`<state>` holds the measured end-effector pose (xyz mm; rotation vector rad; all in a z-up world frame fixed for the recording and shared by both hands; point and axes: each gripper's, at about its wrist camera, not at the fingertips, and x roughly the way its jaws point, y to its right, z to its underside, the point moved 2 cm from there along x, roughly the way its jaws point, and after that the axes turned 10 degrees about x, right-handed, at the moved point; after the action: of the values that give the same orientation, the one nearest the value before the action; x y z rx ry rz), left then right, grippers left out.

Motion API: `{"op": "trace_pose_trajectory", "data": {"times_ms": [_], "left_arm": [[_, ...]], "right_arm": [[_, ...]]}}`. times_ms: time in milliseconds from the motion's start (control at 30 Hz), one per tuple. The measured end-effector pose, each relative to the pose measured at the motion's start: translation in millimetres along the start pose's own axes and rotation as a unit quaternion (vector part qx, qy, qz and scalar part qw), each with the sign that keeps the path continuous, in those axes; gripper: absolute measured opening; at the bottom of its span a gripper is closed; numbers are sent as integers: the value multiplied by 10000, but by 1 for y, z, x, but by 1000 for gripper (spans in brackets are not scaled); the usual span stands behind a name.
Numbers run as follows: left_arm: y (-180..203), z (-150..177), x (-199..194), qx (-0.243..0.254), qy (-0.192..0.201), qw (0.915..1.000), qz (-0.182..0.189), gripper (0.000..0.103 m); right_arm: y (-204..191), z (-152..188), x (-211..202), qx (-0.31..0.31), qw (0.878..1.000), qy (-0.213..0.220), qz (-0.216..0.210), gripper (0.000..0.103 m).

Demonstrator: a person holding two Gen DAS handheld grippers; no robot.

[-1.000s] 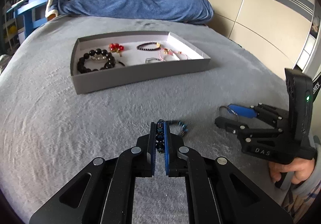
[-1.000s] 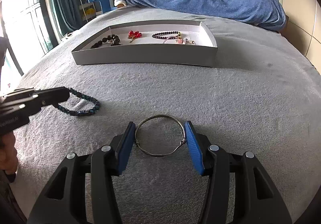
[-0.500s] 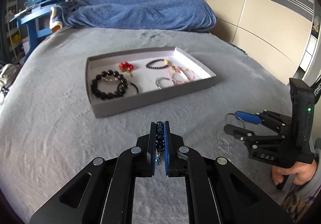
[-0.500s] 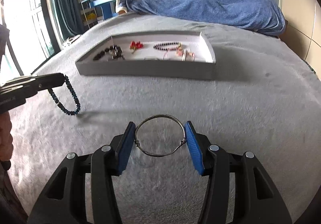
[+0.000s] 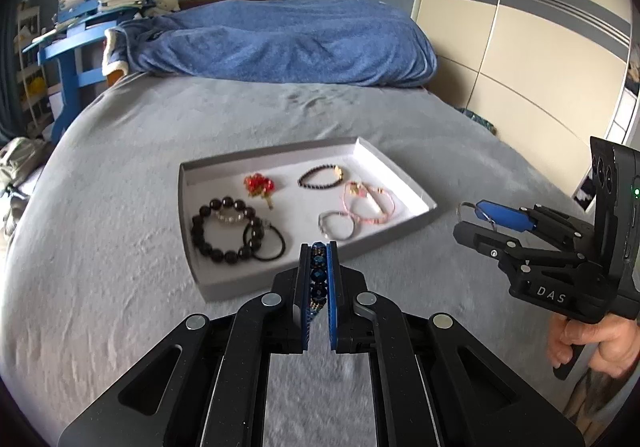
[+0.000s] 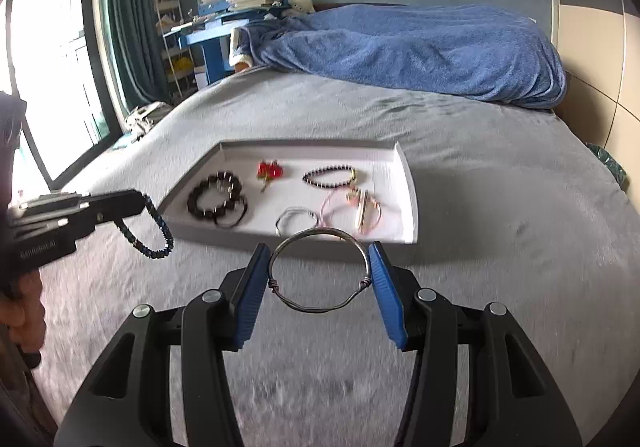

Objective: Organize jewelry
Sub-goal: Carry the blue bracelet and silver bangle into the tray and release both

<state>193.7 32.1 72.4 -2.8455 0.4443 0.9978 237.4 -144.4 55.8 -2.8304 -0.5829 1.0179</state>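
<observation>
My left gripper [image 5: 319, 247] is shut on a dark blue beaded bracelet [image 5: 318, 275], held in the air above the bed near the tray's front edge; the bracelet hangs from it in the right wrist view [image 6: 154, 235]. My right gripper [image 6: 319, 259] is shut on a silver wire bangle [image 6: 319, 271], lifted off the bed just in front of the tray; the gripper also shows in the left wrist view [image 5: 476, 217]. The grey tray [image 5: 208, 279] holds a black bead bracelet [image 5: 224, 227], a red charm [image 5: 259, 185], a thin dark bracelet [image 5: 320, 177], a pink cord bracelet [image 5: 368, 203] and a silver ring bracelet [image 5: 336, 227].
The tray sits mid-bed on a grey blanket [image 5: 120, 287]. A blue blanket heap [image 5: 288, 43] lies at the bed's head. A blue desk with books [image 5: 80, 27] stands far left, wardrobe doors [image 5: 540, 67] on the right, and a window [image 6: 52, 67] beside the bed.
Both grippers have risen off the bed with their bracelets and moved toward the tray. The blue bracelet now hangs free; the bangle no longer rests on the blanket.
</observation>
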Motion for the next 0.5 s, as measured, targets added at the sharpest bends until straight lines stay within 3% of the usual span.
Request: {"op": "trace_pose_trajectory", "data": {"times_ms": [267, 500], "left_arm": [[-4, -33, 11, 219, 102, 9997, -47, 7], [-15, -51, 24, 77, 245, 9997, -16, 7]], "right_arm": [[4, -27, 11, 149, 9998, 124, -27, 50], [0, -43, 34, 28, 10000, 87, -20, 50]]}}
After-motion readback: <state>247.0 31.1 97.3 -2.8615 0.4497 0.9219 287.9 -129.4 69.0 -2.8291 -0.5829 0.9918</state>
